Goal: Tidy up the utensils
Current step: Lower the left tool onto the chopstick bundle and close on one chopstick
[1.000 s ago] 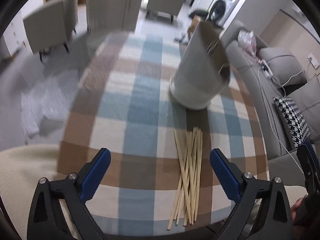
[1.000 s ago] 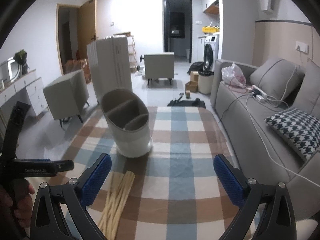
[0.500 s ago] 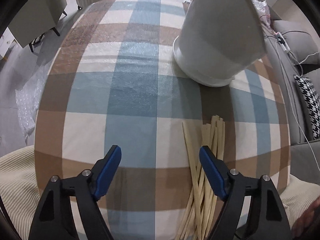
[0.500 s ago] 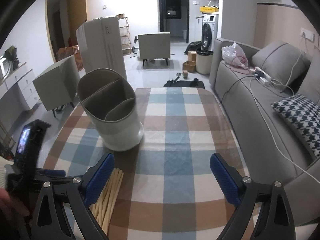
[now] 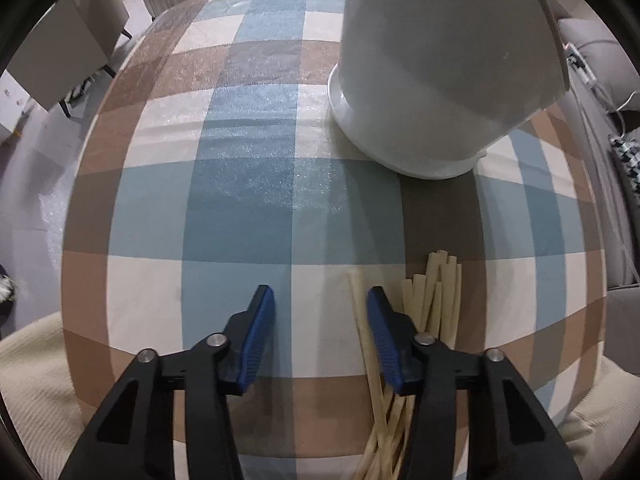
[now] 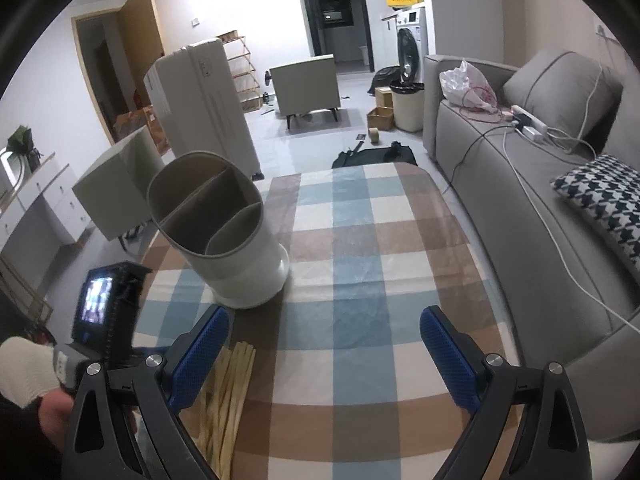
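Standing holder [image 6: 224, 236]: three compartments empty | left tongs [image 5: 320, 320] narrowing, nothing gripped | right tongs [image 6: 324, 340] wide

Partly hidden chopsticks and holder

Chopsticks [image 5: 436, 300] run under a gripper finger and off the bottom edge; the holder's [image 5: 440, 80] top is cut off.

Dim, even indoor light; soft shadows; sharp focus; strong fisheye bending, black vignette at corners.
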Demonstrator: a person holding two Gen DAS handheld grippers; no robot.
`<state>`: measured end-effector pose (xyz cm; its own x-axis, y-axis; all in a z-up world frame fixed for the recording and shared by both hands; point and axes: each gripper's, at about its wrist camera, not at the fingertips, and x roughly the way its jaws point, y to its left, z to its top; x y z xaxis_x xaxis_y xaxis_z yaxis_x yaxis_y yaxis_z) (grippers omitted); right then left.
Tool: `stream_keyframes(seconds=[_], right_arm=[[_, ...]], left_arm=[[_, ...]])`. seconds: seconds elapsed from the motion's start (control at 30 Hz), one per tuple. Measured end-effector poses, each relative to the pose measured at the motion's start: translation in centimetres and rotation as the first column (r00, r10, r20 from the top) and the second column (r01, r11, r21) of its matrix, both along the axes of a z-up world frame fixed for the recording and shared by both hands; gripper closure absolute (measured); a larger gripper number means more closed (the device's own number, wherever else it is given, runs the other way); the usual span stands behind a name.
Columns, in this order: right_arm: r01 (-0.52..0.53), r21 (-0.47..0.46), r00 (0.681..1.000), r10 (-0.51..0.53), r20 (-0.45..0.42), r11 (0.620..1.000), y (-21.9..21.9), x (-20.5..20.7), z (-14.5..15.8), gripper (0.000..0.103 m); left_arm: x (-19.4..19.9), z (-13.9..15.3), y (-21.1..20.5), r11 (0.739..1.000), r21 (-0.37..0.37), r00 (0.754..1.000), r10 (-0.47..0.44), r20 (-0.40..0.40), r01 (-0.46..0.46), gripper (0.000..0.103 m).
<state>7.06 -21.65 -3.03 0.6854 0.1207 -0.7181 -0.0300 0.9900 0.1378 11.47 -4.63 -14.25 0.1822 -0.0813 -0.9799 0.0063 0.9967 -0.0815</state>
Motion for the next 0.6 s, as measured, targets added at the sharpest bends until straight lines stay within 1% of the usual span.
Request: stream_keyframes(seconds=[0.03, 0.13, 0.17, 0.23, 0.37, 0.4, 0.43, 0.5, 0.6], right_arm=[[0.000, 0.005, 1.000, 0.000, 0.002, 1.000, -0.1, 0.0, 0.1, 0.007], [0.001, 0.023, 1.000, -0.001, 0.002, 1.000, -0.4, -0.1, 0.3, 0.007], [0.002, 0.030, 1.000, -0.002, 0.003, 1.000, -0.5, -0.1, 0.3, 0.007], [0.003, 0.037, 1.000, -0.003, 0.008, 0.999, -0.6, -0.1, 0.6, 0.007], [-0.001, 0.033, 1.000, 0.001, 0.007, 0.999, -0.5, -0.2, 0.7, 0.007], [-0.004, 0.033, 1.000, 0.004, 0.002, 0.999, -0.5, -0.3, 0.6, 0.007], [-0.008, 0.033, 1.000, 0.008, -0.005, 0.999, -0.4, -0.3, 0.5, 0.007], [-0.016, 0.039, 0.999, 0.017, -0.027, 0.999, -0.2, -0.2, 0.1, 0.007], [-0.030, 0.067, 0.996, 0.035, -0.080, 0.997, 0.0, 0.0, -1.0, 0.014]], left_arm=[[-0.1, 0.1, -0.2, 1.000, 0.002, 1.000, -0.010, -0.004, 0.010, 0.071], [-0.1, 0.5, -1.1, 0.999, 0.013, 0.999, -0.036, -0.020, 0.036, 0.078], [-0.1, 0.7, -1.4, 0.998, 0.032, 0.999, -0.044, -0.018, 0.045, 0.080], [0.0, 0.4, -2.2, 0.997, 0.052, 0.998, -0.059, -0.013, 0.060, 0.098], [-0.1, 0.9, -2.2, 0.999, 0.013, 0.999, -0.051, -0.018, 0.052, 0.101], [-0.2, 1.3, -2.0, 0.999, 0.002, 0.999, -0.049, -0.003, 0.049, 0.101], [0.3, 1.7, -2.7, 0.999, -0.006, 0.999, -0.047, 0.009, 0.047, 0.101], [0.1, 2.6, -2.5, 0.998, -0.047, 0.998, -0.037, 0.042, 0.039, 0.101], [-0.5, 4.8, -1.5, 0.995, -0.093, 0.994, -0.010, 0.107, 0.020, 0.101]])
